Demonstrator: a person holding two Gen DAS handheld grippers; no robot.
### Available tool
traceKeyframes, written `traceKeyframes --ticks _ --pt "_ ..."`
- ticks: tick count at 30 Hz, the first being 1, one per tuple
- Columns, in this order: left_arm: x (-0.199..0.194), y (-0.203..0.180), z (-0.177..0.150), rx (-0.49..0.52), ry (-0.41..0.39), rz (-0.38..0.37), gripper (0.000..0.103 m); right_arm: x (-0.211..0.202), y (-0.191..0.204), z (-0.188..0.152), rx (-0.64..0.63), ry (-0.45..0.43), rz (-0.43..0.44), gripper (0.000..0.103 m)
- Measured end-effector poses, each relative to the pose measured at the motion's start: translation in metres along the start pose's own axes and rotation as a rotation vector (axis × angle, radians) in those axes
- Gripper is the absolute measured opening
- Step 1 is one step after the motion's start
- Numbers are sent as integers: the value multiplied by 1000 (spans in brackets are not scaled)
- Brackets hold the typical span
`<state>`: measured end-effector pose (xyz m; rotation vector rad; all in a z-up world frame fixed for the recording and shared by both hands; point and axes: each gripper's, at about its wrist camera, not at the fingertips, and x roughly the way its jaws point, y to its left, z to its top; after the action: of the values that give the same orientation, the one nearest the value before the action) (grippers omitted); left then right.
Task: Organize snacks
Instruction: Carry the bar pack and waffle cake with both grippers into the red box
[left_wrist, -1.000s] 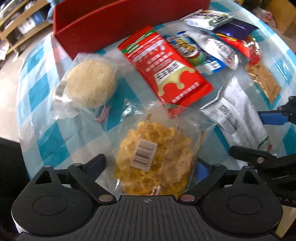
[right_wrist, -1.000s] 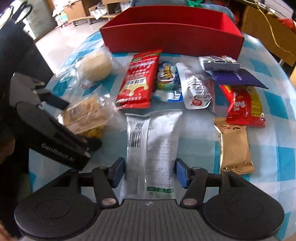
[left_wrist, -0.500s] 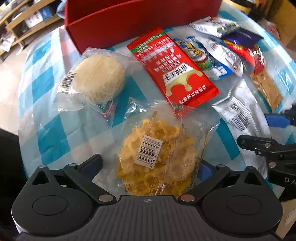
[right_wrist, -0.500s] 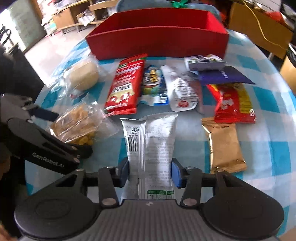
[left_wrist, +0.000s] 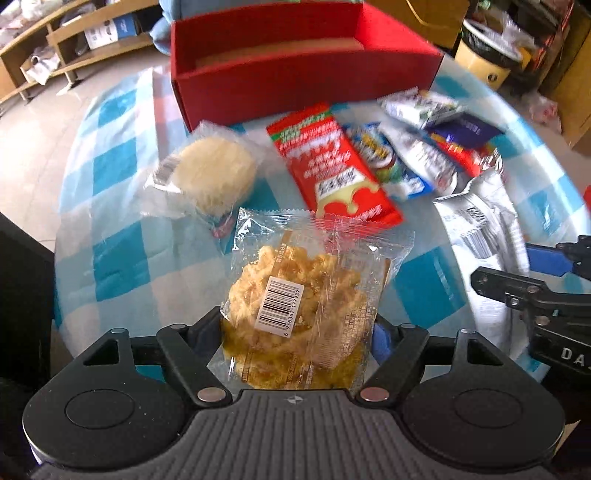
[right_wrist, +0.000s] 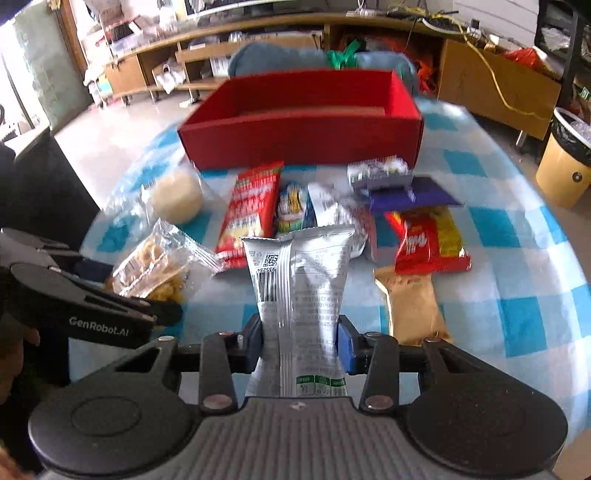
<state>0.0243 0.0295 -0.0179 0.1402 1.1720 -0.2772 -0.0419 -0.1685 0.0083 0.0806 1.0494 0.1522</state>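
lifting two snacks off the checked surface (right_wrist: 517, 229): silver packet (right_wrist: 301, 291) clenched in right hand-held gripper (right_wrist: 301, 343); clear pastry bag (left_wrist: 306, 310) between left hand-held gripper (left_wrist: 295, 332) jaws, closing. keep both level, clear the red box (right_wrist: 303, 144) wall before dropping in.

Black two-finger grippers with blue pads

The left gripper (right_wrist: 162, 314) bore white "GenRobot.AI" lettering; the right gripper (right_wrist: 301, 345) showed silver pivot screws.
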Motion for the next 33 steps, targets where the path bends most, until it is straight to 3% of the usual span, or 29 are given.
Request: traceKeyframes --ticks 11,33 --pt "-13 2 39 -66 -88 -72 81 9 -14 47 63 -61 -5 36" --pt "3 28 147 -199 -201 -72 82 52 -41 158 86 -136 -20 36"
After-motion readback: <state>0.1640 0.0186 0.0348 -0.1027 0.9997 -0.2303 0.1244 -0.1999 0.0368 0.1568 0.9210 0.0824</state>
